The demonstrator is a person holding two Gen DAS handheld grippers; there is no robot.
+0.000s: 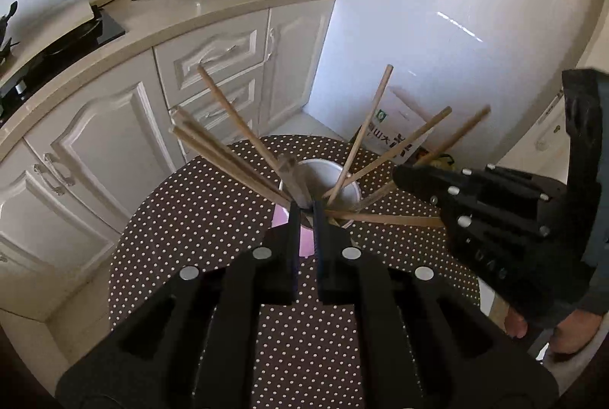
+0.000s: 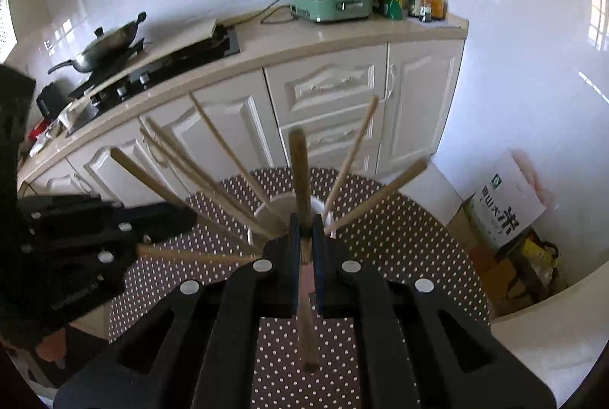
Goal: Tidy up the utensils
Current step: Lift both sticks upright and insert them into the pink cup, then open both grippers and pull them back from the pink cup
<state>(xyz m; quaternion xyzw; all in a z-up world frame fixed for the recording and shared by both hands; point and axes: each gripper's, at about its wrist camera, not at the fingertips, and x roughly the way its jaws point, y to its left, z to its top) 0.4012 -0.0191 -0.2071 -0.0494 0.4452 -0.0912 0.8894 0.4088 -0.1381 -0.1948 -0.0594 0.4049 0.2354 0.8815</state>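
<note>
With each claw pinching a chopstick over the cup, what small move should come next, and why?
Probably lower the right claw a little further, then let go. Its chopstick stands nearly upright, its low end not yet inside the white cup where the others lean. The left claw grips another at the rim.

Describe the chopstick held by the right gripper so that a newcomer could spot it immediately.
Find the polka-dot table, then the white cup of fanned-out chopsticks. The right gripper is shut on one chopstick: it alone stands nearly upright and passes between the fingers.
</note>
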